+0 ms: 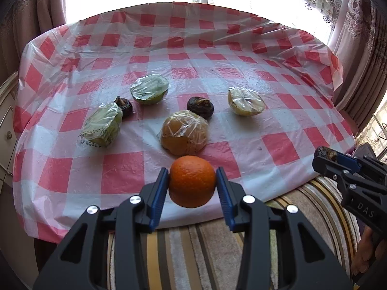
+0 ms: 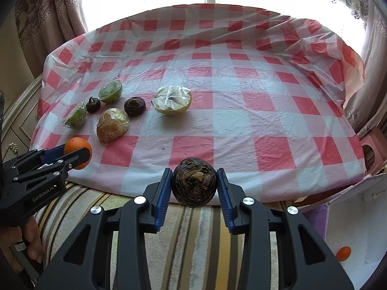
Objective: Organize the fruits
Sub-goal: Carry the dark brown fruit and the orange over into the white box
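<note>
The left gripper [image 1: 192,181] has its fingers closed on an orange [image 1: 192,181], pinched at its widest part and held in the air at the near edge of the desk [image 1: 266,111]. The right gripper [image 2: 194,182] is likewise clamped around a dark, wrinkled fruit [image 2: 194,182], also lifted clear over the desk's near edge, above a striped rug [image 2: 193,241].

On the checked plastic cloth lie the rest: two green halves wrapped in film [image 1: 150,89] [image 1: 102,125], a brownish wrapped half [image 1: 185,133], a pale wrapped half [image 1: 245,101], and two more dark fruits [image 1: 200,106] [image 1: 124,106]. A second orange [image 2: 343,253] sits off to the right, low down on a white surface.

The orange looks firm and fairly light, its pebbled skin giving the ribbed pads decent purchase; a hold across the middle suits it. The dark fruit seems hard-shelled and rough, unlikely to slip. The wrapped halves are probably the awkward ones: film is slick and loose, the cut flesh soft, so they are best taken across the rind sides with a gentle squeeze, not by the wrap.
</note>
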`<action>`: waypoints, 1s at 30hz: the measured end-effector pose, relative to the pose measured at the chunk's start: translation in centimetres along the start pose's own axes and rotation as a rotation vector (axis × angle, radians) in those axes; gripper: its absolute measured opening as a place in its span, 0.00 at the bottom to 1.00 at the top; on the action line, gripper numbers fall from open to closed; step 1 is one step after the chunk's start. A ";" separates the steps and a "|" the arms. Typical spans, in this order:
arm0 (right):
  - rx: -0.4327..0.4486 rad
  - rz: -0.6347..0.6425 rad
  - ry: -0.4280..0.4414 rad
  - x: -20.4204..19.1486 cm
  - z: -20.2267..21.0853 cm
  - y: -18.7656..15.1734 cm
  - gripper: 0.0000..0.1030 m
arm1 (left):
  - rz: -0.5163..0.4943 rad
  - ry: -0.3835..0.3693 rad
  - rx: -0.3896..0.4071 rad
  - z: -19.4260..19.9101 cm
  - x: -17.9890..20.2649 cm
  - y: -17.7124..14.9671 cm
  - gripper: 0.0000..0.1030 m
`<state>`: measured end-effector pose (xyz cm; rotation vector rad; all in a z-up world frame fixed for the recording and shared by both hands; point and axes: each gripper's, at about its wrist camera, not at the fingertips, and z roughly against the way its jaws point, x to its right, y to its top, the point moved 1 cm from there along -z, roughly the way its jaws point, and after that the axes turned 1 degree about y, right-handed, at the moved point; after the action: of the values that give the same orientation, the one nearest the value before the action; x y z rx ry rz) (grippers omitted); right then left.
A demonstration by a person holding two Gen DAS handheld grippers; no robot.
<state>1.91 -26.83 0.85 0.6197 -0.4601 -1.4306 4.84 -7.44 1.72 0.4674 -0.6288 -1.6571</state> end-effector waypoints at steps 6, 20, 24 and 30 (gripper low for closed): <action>0.009 -0.043 -0.030 3.0 1.5 -0.7 0.36 | -0.055 -0.032 0.002 -0.2 2.7 0.6 0.39; -0.005 -0.177 -0.164 12.3 4.0 -3.8 0.36 | -0.224 -0.137 -0.003 -0.8 11.1 1.3 0.39; -0.019 -0.219 -0.238 16.0 4.9 -5.0 0.36 | -0.304 -0.184 0.003 -0.8 14.7 1.5 0.39; -0.059 -0.257 -0.344 21.3 5.5 -6.6 0.36 | -0.452 -0.270 0.008 -0.7 21.3 0.9 0.39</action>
<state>-4.55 -48.86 -0.77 0.3943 -0.6213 -1.8008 2.15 -28.58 2.62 0.4140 -0.7672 -2.1716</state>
